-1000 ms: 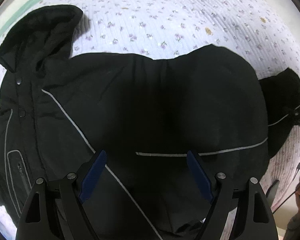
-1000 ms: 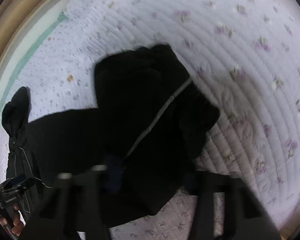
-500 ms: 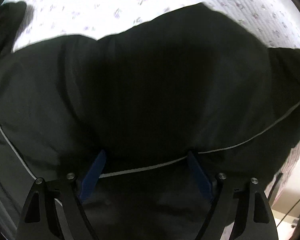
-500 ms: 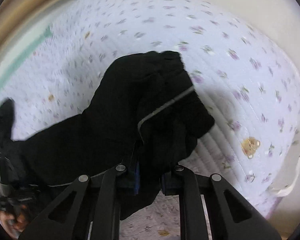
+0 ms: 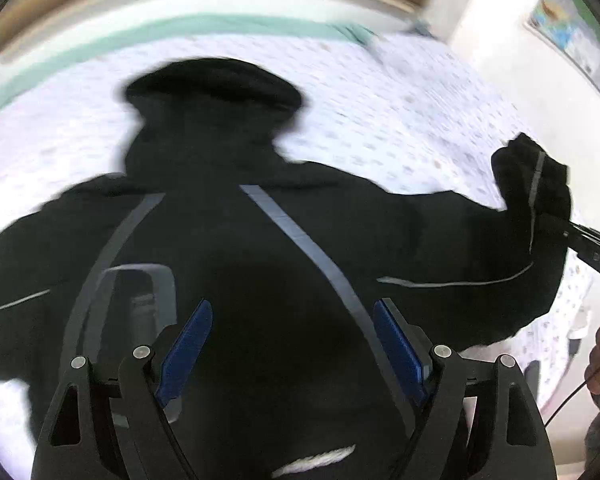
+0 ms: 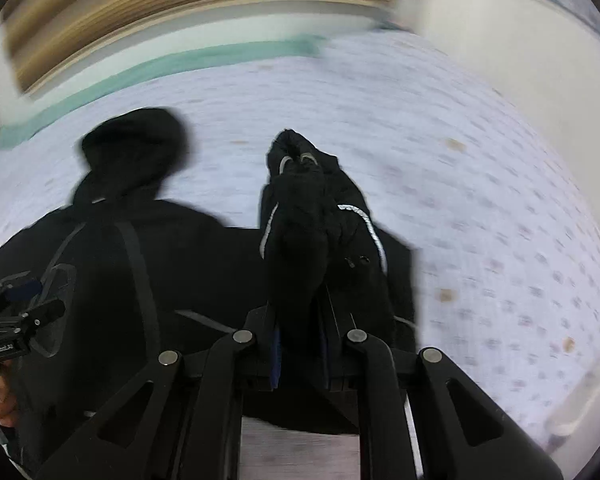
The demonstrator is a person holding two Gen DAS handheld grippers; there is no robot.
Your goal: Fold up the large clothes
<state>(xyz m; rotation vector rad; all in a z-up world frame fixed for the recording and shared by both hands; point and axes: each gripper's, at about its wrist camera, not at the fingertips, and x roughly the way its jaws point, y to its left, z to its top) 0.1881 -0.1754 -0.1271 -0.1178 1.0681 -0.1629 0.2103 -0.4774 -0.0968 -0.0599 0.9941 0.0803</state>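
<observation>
- The quilted white bedspread with small lilac flowers (image 6: 480,208) takes up most of both views; it is the folding surface, broad and flat enough for a bulky garment.
- On it lies the large black padded jacket with thin grey reflective piping (image 5: 260,260), body flat and hood (image 5: 216,84) pointing toward the far edge, so it appears laid out for folding.
- One black sleeve with a piped cuff (image 6: 320,216) is lifted off the bedspread and stands up in front of the right wrist camera, probably so it can be carried across the jacket's body.
- The right gripper (image 6: 300,340) is clenched on that sleeve, cloth bunched between its blue pads; its jaws have just been closing.
- The left gripper (image 5: 288,344) hovers over the jacket's middle with its blue pads spread wide and nothing between them, free to pin or smooth the cloth.
- A teal border band (image 5: 180,32) edges the bedspread; beyond it runs a blurred wooden headboard (image 6: 204,4), pale walls, and a colourful poster (image 5: 568,28) at the right.
</observation>
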